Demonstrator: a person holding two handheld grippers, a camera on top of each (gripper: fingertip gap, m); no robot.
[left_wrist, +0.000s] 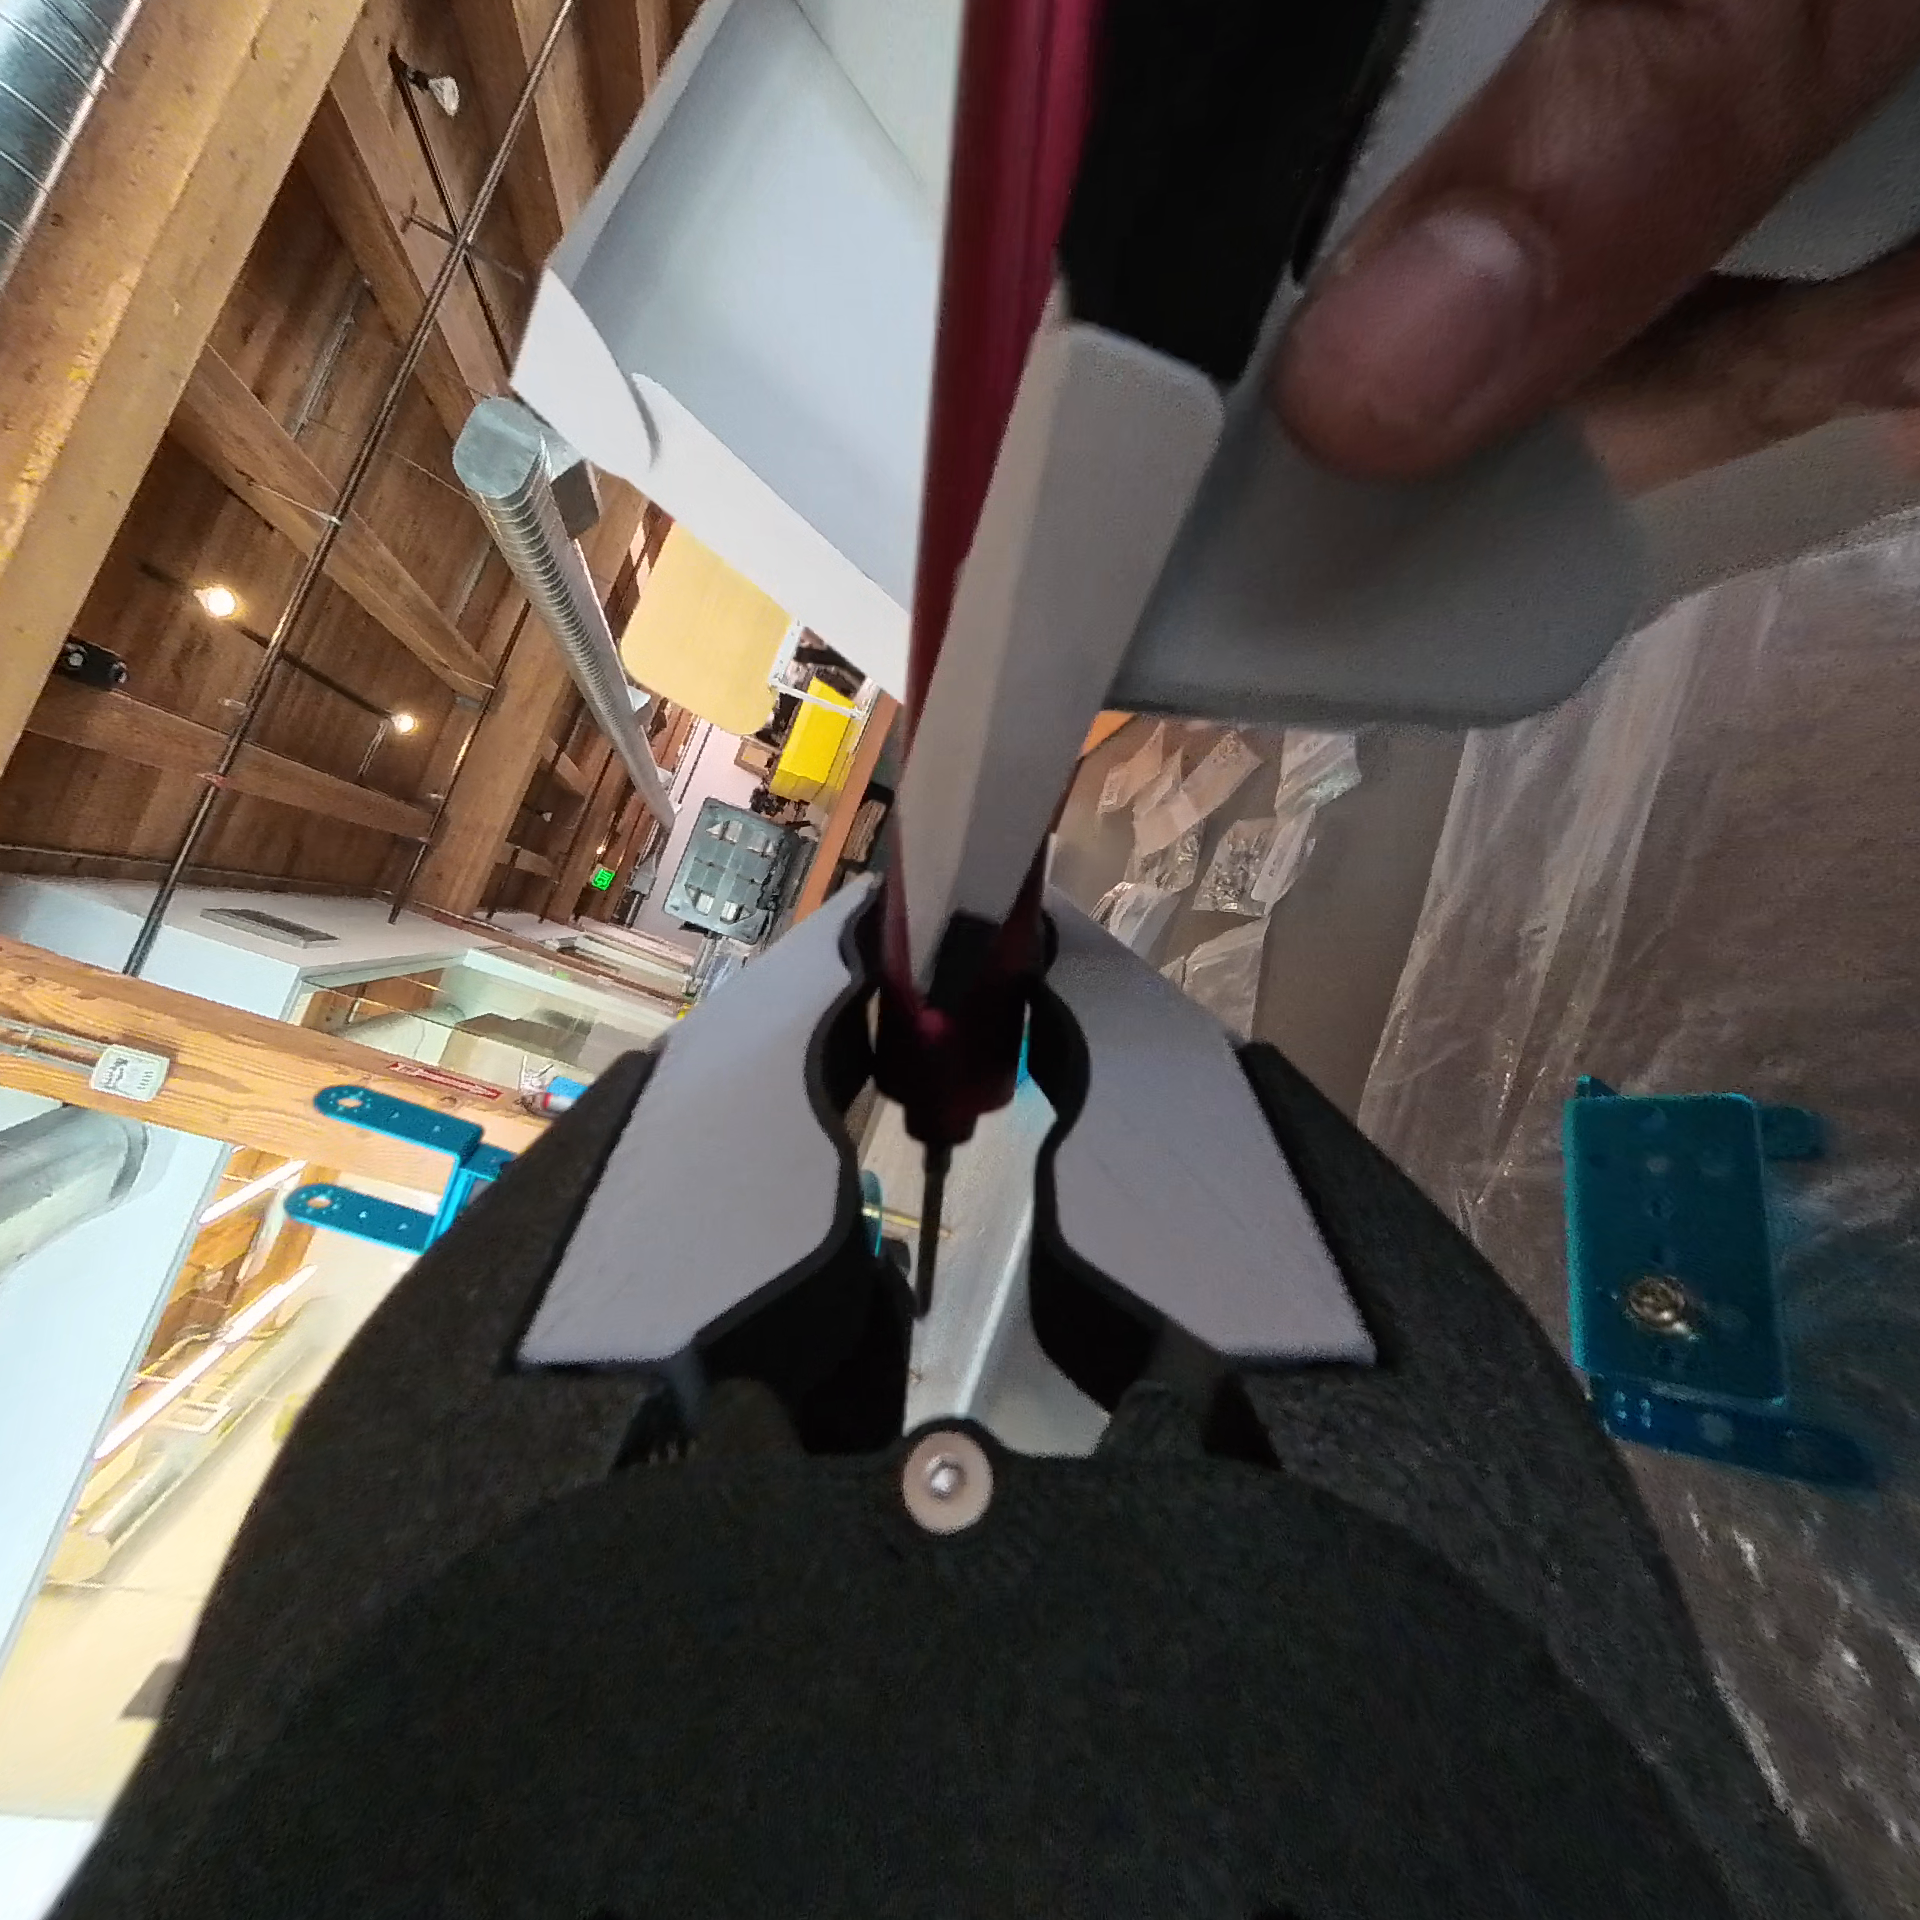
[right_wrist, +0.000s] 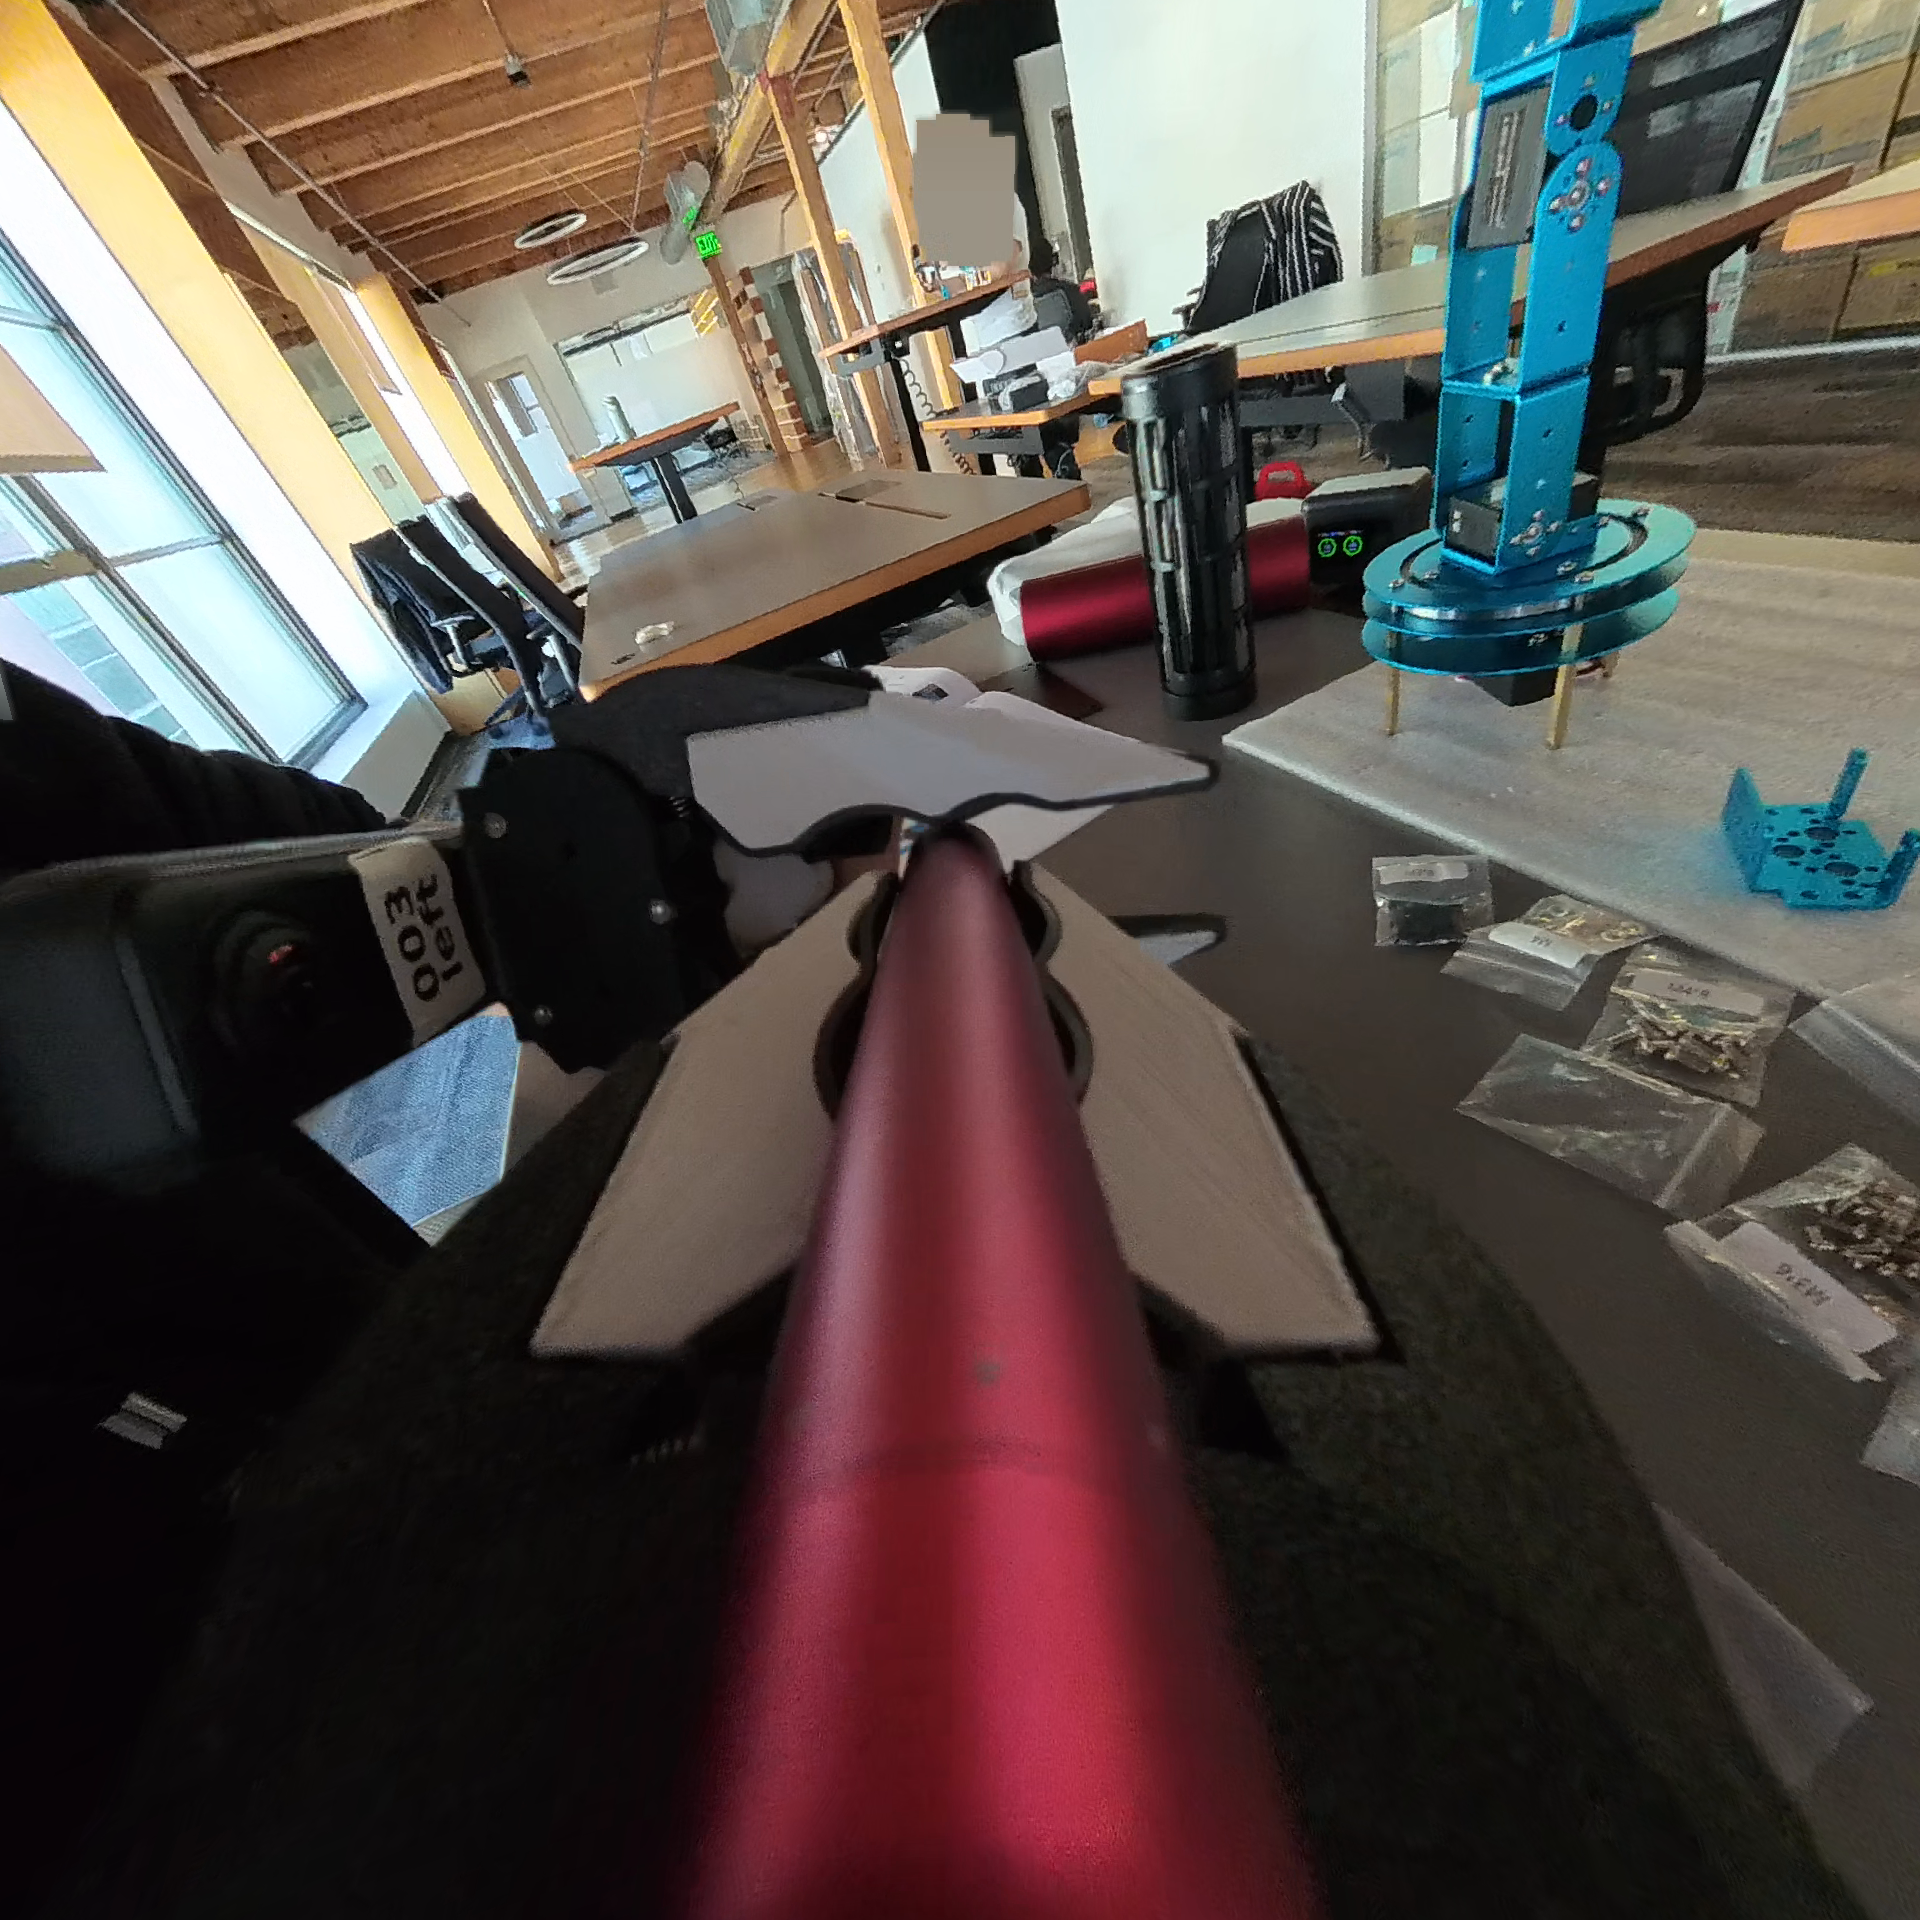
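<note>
A red screwdriver (right_wrist: 966, 1351) with a thin black bit (left_wrist: 928, 1216) runs along my right gripper (right_wrist: 961, 883), which is shut on its body. My left gripper (left_wrist: 961, 920) comes from the left in the right wrist view (right_wrist: 956, 831). Its jaws stand tight around the tool's black front end (left_wrist: 940, 1049). The right gripper's white fingers (left_wrist: 997, 644) come down from the top of the left wrist view, with a person's thumb (left_wrist: 1455, 332) beside them. A teal sliver (left_wrist: 871, 1216) shows between the left fingers; I cannot tell what it is.
A blue bracket (left_wrist: 1662, 1247) lies right of the left gripper. A blue robot arm on a round base (right_wrist: 1527, 582), another blue bracket (right_wrist: 1808, 831) and several bags of screws (right_wrist: 1683, 1029) lie to the right. A black cylinder (right_wrist: 1195, 540) and a red tube (right_wrist: 1081, 603) stand behind. Some 5 cm of space lies between my two pairs of fingers.
</note>
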